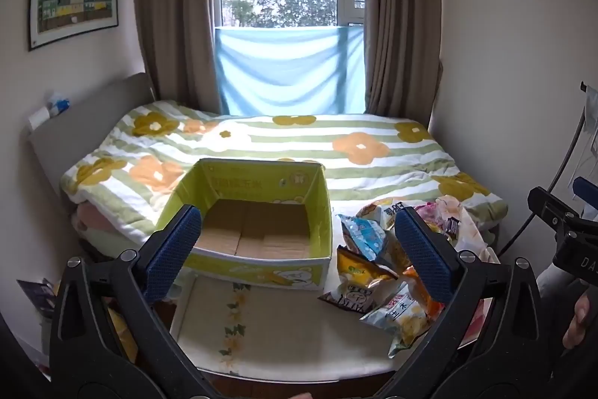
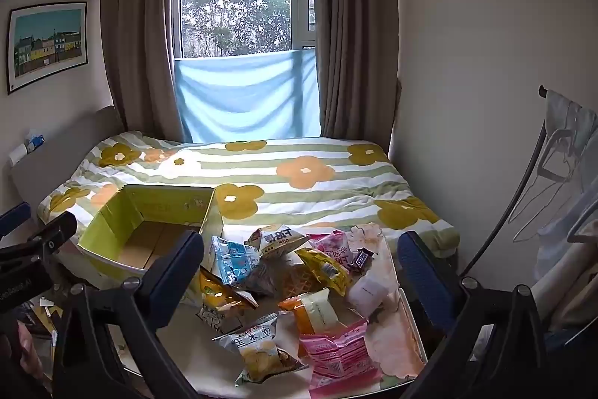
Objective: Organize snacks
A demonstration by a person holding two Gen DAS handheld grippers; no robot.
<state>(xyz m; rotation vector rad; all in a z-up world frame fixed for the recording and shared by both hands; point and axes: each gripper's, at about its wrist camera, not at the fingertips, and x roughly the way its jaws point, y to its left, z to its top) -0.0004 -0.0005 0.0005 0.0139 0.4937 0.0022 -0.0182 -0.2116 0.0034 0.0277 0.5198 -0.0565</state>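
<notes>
An empty yellow-green cardboard box (image 1: 258, 212) (image 2: 149, 219) stands open on the left of a small white table (image 1: 261, 335) (image 2: 392, 343). A heap of snack packets (image 1: 381, 268) (image 2: 299, 287) lies on the table's right side: a blue-white pouch (image 2: 235, 258), a yellow bag (image 2: 327, 268), a pink packet (image 2: 336, 354) and a corn-puff bag (image 2: 261, 350). My left gripper (image 1: 299, 249) hangs open above the table, in front of the box, with nothing between its blue pads. My right gripper (image 2: 301, 283) hangs open over the heap, touching nothing.
A bed with a flowered green-striped quilt (image 1: 336, 152) (image 2: 299, 174) lies right behind the table. Curtains and a window rise beyond it. A clothes rack with hangers (image 2: 560, 156) stands at the right. Clutter lies on the floor at the left (image 1: 37, 294).
</notes>
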